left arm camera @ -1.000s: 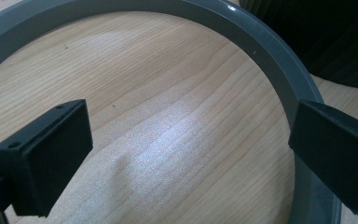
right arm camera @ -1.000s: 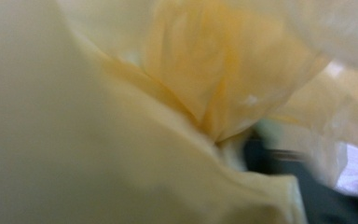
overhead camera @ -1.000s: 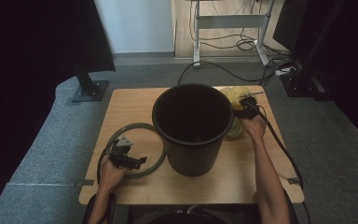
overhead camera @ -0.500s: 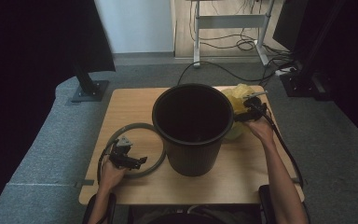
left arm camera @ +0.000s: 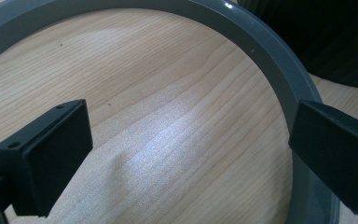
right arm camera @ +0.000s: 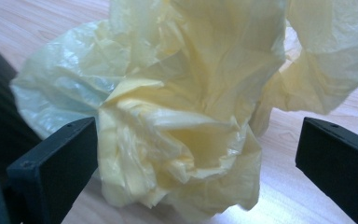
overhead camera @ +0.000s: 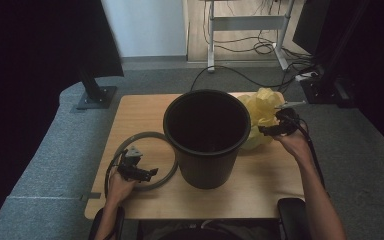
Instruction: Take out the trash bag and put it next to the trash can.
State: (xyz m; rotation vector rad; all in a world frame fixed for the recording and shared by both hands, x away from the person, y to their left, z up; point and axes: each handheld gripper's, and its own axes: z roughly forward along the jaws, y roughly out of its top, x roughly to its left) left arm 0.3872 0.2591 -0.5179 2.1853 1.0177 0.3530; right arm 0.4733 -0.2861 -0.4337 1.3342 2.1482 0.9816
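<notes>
Wooden counter (overhead camera: pixel 260 185) carrying a black bucket (overhead camera: pixel 207 135) at its middle, a grey ring (overhead camera: pixel 167 172) flat to its left, crumpled yellow plastic bag (overhead camera: pixel 262 107) touching its right side. Right hand-held gripper (overhead camera: pixel 272 131) just spread wide, bag bunched between its jaws, unpinched. Left hand-held gripper (overhead camera: pixel 150 173) spread across the ring's rim.

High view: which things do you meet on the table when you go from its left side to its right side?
Left claw → grey ring → black bucket → yellow plastic bag → right claw
</notes>
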